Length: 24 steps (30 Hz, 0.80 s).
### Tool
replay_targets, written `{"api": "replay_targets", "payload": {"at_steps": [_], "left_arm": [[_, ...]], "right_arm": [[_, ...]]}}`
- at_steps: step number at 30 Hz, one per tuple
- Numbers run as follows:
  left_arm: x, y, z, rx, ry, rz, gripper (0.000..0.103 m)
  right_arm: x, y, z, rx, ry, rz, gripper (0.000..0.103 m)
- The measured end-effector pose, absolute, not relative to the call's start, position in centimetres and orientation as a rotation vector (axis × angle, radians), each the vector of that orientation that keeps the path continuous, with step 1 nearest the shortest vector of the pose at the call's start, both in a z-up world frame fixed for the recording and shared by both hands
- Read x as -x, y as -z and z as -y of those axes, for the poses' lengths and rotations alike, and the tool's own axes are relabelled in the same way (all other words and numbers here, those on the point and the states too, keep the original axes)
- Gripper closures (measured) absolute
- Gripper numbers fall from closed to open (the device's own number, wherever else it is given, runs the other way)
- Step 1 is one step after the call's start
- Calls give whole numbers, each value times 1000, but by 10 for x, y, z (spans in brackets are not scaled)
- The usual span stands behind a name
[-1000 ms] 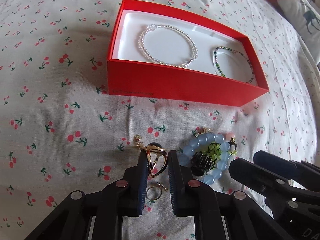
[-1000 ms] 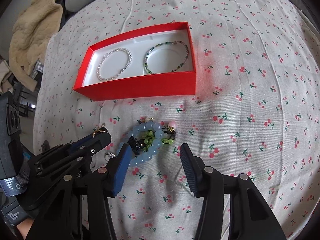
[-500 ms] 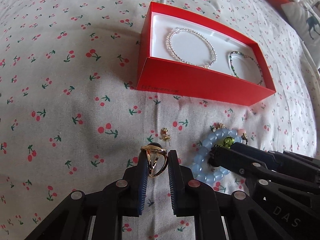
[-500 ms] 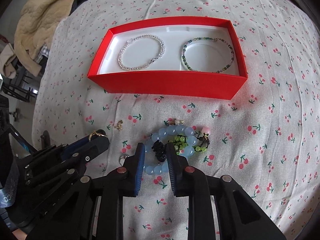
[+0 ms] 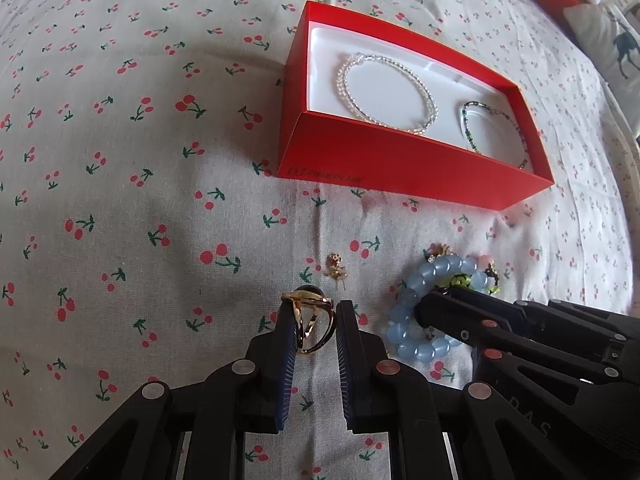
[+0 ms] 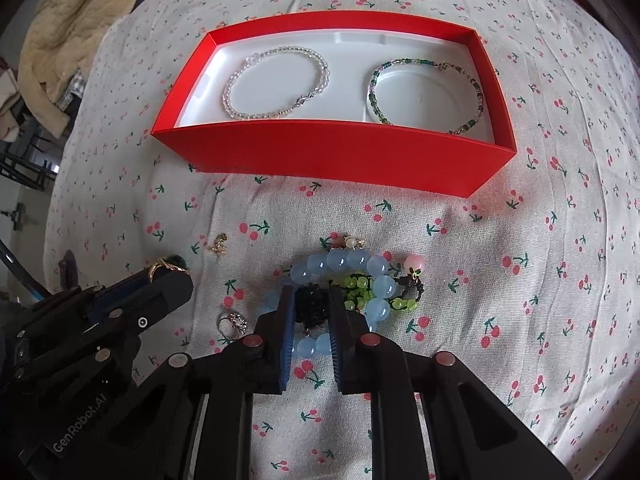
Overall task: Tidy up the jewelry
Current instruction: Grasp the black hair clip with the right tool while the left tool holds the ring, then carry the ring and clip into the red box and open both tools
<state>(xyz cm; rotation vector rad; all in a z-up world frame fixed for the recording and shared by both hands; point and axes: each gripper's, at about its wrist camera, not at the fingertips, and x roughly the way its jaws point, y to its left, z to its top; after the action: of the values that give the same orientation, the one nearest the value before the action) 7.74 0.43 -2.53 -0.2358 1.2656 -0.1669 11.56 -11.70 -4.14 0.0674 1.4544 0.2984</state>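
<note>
light: soft daylight | shadows: faint | edges: fisheye-bent, dark corners

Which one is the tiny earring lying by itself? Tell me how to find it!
Start at the red cardboard box on the cherry-print cloth. In front of it, left of the blue bead bracelet, lies the small gold stud earring, alone and touching nothing.

The red box's (image 5: 384, 160) near wall hides part of the green bracelet (image 5: 472, 128).

Left gripper (image 5: 313, 322) pointed steeply down, pinching a gold ring (image 5: 308, 322), right gripper (image 6: 308, 306) just closed on a black bead cluster (image 6: 312, 306)
</note>
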Motion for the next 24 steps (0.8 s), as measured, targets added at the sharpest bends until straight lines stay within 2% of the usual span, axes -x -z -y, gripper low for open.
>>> {"api": "replay_targets", "payload": {"at_steps": [24], "left_arm": [[-78, 17, -12, 271, 172, -1245, 89]], "right_arm": [[-103, 8, 140, -133, -344, -1386, 89]]}}
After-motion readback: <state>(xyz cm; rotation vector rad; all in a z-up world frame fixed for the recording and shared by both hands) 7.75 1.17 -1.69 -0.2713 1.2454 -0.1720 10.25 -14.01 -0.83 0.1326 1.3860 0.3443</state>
